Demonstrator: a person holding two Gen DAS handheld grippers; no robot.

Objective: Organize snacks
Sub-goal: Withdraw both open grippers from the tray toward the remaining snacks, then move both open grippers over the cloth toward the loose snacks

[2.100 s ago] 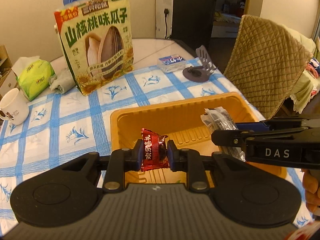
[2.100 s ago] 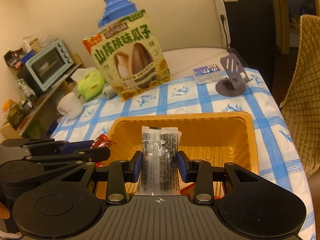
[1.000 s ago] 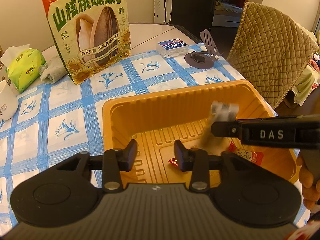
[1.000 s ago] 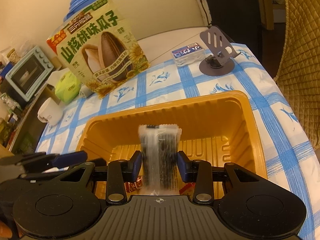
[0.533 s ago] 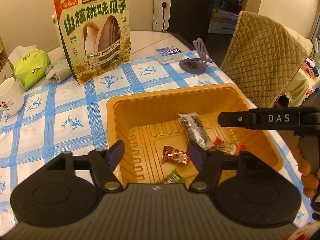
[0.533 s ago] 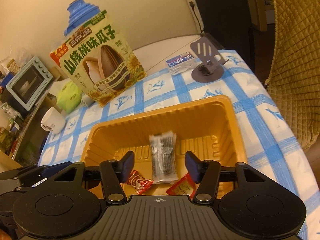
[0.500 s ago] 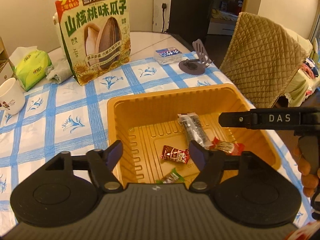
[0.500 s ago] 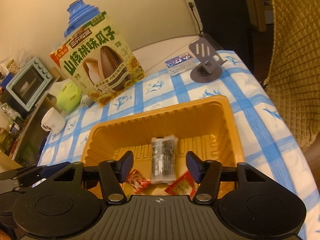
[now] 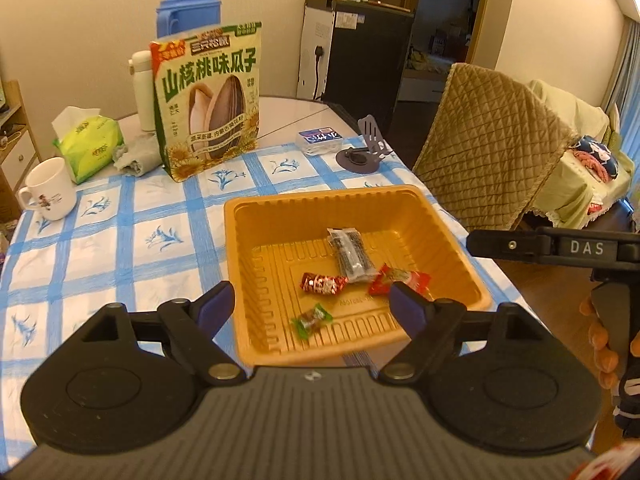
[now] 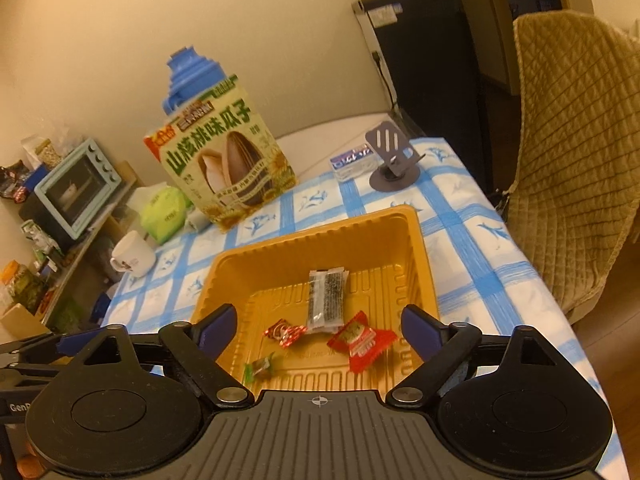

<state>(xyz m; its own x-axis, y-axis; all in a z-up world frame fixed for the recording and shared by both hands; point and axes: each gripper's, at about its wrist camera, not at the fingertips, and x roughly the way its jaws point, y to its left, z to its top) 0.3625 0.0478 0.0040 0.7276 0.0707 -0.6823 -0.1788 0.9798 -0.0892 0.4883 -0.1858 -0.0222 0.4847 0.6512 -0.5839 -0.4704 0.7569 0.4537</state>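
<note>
1. Looking along our left gripper (image 9: 312, 306), we see its jaws spread wide and holding nothing, poised above the near edge of the orange tray (image 9: 256, 208) on the blue-checked tablecloth (image 9: 132, 240).
2. In the tray we count four snacks: a clear-wrapped dark bar (image 9: 350, 255) at centre, a red foil candy (image 9: 322, 283) touching its 7 o'clock end, a red packet (image 9: 400, 279) at its 4 o'clock, and a small green candy (image 9: 312, 320) nearest us.
3. At 3 o'clock our right gripper (image 9: 520, 245) shows side-on.
4. At 11 o'clock a sunflower seed bag (image 9: 208, 100) stands upright, a white mug (image 9: 48, 190) at 9 o'clock.
5. Along our right gripper (image 10: 318, 326) we find the jaws likewise parted and empty over the tray (image 10: 224, 268).
6. Here the bar (image 10: 326, 300) lies at centre, the foil candy (image 10: 285, 332) at its 7 o'clock, the red packet (image 10: 360, 340) at 5 o'clock, the green candy (image 10: 260, 366) nearest.
7. A phone stand (image 10: 392, 164) sits beyond the tray at 1 o'clock.
</note>
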